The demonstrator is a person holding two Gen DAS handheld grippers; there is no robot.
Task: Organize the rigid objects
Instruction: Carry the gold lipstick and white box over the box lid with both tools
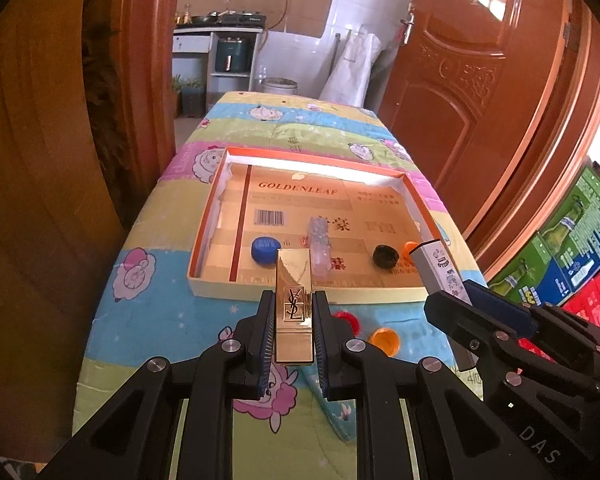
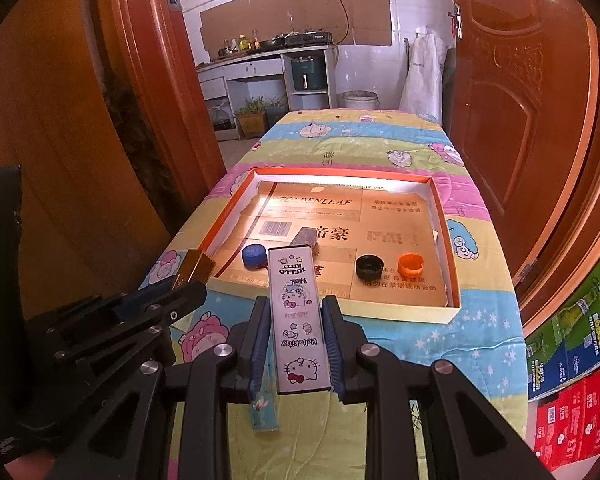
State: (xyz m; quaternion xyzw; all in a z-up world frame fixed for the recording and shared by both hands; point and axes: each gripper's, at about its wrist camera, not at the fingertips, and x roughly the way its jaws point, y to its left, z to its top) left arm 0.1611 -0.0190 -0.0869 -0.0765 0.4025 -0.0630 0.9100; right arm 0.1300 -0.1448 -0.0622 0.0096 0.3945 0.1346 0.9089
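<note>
My left gripper (image 1: 294,300) is shut on a gold lipstick case (image 1: 293,280), held just over the near wall of a shallow orange-rimmed box (image 1: 228,289). My right gripper (image 2: 296,308) is shut on a white Hello Kitty box (image 2: 298,312), tilted up before the same shallow box (image 2: 380,308). Inside lie a blue cap (image 1: 265,249), a clear plastic piece (image 1: 320,246), a black cap (image 1: 386,256) and an orange cap (image 2: 411,264). The right gripper (image 1: 460,300) shows to the right in the left wrist view. At the left edge of the right wrist view, the left gripper (image 2: 172,300) holds the gold case (image 2: 196,266).
The cartoon-print cloth (image 1: 160,312) covers a narrow table. An orange cap (image 1: 385,340) and a partly hidden red cap (image 1: 346,318) lie on it before the box. A slim pale box (image 2: 266,412) lies under my right gripper. Wooden doors flank the table; stacked cartons (image 2: 572,380) stand right.
</note>
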